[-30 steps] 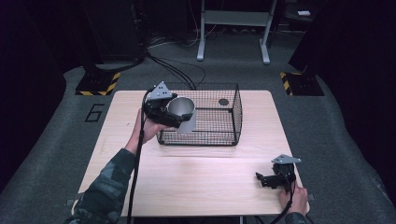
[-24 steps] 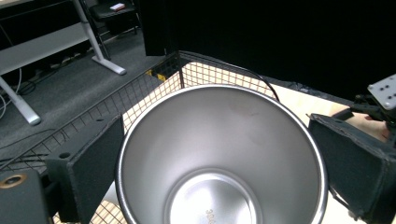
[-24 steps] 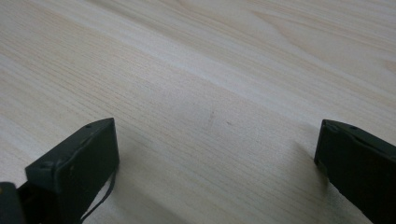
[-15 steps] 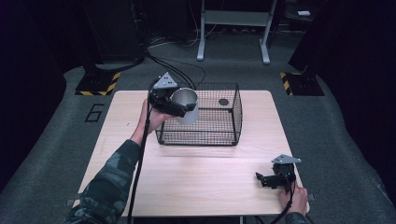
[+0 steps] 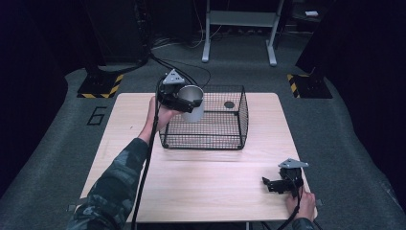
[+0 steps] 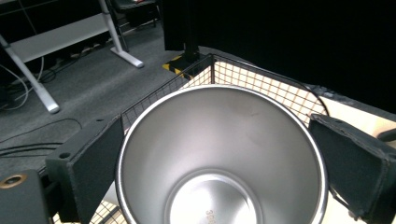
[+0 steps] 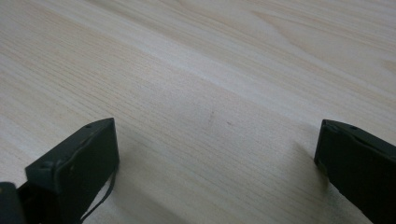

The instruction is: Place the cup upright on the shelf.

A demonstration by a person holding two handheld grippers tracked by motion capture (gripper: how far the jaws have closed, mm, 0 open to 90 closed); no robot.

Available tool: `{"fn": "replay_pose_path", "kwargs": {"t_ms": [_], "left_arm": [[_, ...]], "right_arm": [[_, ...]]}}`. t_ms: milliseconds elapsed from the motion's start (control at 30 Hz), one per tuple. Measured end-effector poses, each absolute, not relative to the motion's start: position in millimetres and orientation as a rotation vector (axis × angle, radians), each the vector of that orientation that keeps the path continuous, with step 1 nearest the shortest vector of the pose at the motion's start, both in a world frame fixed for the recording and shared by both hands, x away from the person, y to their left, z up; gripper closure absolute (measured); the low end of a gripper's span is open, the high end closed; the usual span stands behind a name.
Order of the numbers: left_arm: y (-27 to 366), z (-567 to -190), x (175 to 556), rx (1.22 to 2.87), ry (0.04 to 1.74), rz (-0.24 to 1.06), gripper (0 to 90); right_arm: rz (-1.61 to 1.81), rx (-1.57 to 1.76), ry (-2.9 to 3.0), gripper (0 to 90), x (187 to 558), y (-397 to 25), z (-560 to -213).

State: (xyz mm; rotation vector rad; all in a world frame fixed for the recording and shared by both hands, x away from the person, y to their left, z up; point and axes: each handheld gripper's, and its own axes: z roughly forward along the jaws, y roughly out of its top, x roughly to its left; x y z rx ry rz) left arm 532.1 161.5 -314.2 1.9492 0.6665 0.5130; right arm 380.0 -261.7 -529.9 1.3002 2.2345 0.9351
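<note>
A shiny steel cup [image 5: 195,111] hangs in the air over the left rear corner of a black wire basket [image 5: 203,142]. My left gripper [image 5: 181,100] is shut on the cup, one jaw on each side of its wall. In the left gripper view I look straight down into the empty steel cup [image 6: 219,140], with the basket's rim [image 6: 261,79] just beyond it and the left gripper [image 6: 222,161] clamped across it. My right gripper [image 5: 278,185] rests low on the table near the front right corner. In the right gripper view the right gripper [image 7: 217,154] stands open over bare wood.
The basket stands at the back middle of a light wooden table [image 5: 191,187]. A small dark round thing [image 5: 229,104] lies inside it near the rear right. Grey carpet, a yellow-black striped foot [image 5: 98,87] and a metal frame [image 5: 239,28] lie beyond the table.
My left gripper has carried the cup a little farther back and to the right, up over the basket's left edge. The right gripper has stayed put.
</note>
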Motion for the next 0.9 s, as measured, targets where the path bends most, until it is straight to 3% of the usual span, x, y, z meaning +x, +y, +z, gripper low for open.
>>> {"fn": "replay_pose_path", "kwargs": {"t_ms": [900], "left_arm": [[148, -348, 559, 1.977, 0.775, 0.489, 6.6]], "right_arm": [[0.938, 1.306, 2.230, 0.0, 380, -261, -530]]}}
